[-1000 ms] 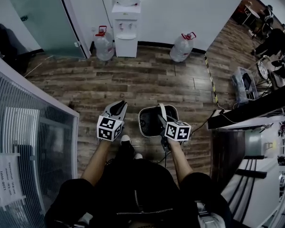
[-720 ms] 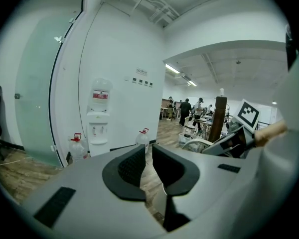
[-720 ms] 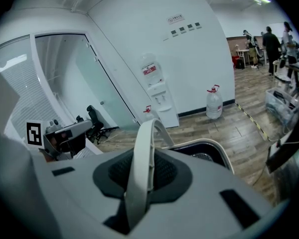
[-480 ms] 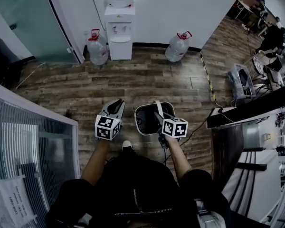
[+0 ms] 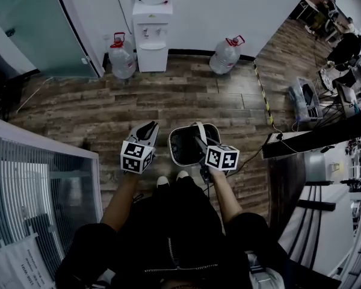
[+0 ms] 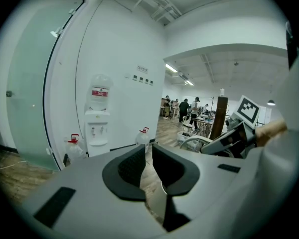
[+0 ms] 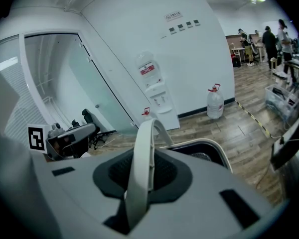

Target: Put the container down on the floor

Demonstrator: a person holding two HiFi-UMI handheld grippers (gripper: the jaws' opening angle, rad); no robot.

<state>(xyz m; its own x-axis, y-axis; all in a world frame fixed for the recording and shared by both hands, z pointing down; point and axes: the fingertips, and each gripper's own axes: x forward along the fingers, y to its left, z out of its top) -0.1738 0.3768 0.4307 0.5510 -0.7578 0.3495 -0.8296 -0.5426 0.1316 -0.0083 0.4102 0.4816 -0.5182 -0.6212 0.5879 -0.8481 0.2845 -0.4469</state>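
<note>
Right gripper (image 7: 142,172) was clamped tight on the white handle (image 7: 148,132), container (image 5: 174,153) hanging off it over the wood floor (image 5: 168,101), just ahead of the person's shoes (image 5: 162,180). Left gripper (image 6: 145,164) was right beside it, jaws a crack apart, holding nothing.

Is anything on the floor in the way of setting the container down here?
Nothing visible does. The floor around and ahead of the container looks bare; the patch directly beneath it is hidden. The person's shoes sit just behind it.
</note>
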